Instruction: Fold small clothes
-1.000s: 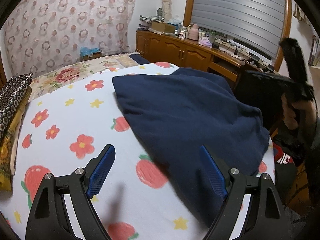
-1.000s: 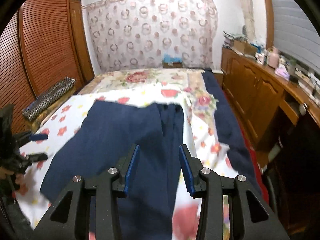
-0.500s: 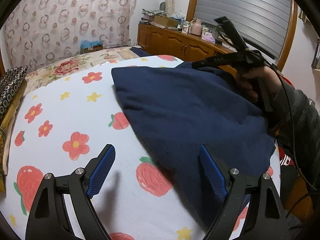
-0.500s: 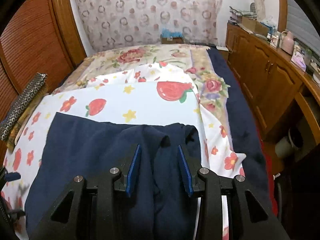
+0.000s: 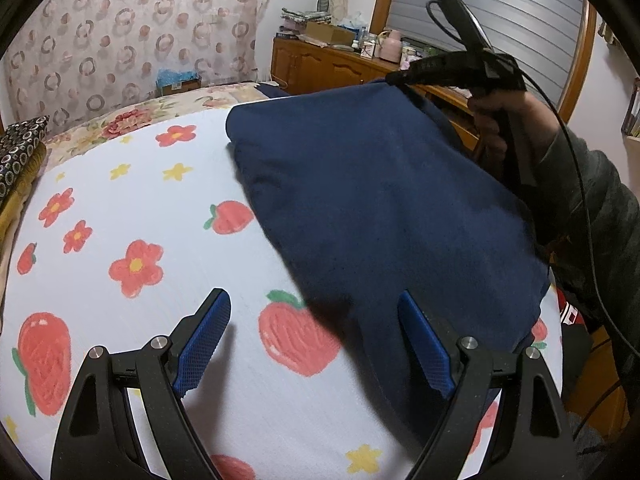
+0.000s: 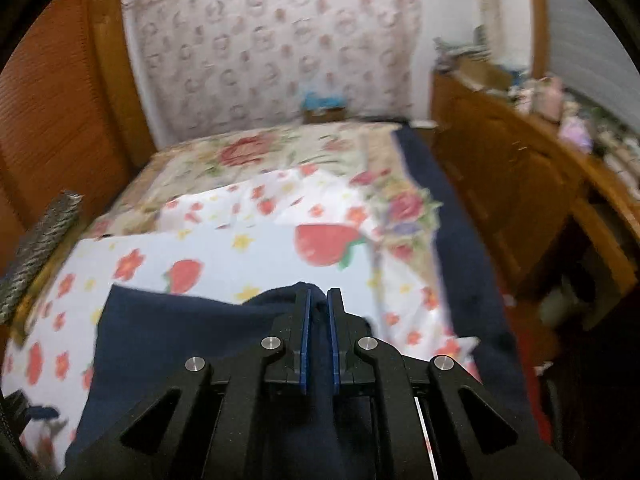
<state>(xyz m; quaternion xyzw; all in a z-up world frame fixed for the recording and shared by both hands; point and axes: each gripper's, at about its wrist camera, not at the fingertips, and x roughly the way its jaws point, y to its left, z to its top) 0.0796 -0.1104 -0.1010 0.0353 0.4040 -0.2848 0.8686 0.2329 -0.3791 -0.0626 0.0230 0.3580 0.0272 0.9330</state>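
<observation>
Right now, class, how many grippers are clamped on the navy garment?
1. The right gripper pinches the navy garment at its far edge; the left gripper hangs open at its near edge.

Soft, even indoor light; my left gripper (image 5: 314, 340) throws faint shadows on the bedsheet (image 5: 120, 208). My right view is motion-blurred, both bend strongly at dark edges.

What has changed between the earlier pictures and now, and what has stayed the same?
The right claw moved over to the far edge of the navy garment, closed on a bunch of its cloth, and now lifts that edge a little. Its hand came into the left wrist view. The left claw stayed open above the garment's near corner and grips nothing. The strawberry sheet lies as before.
</observation>
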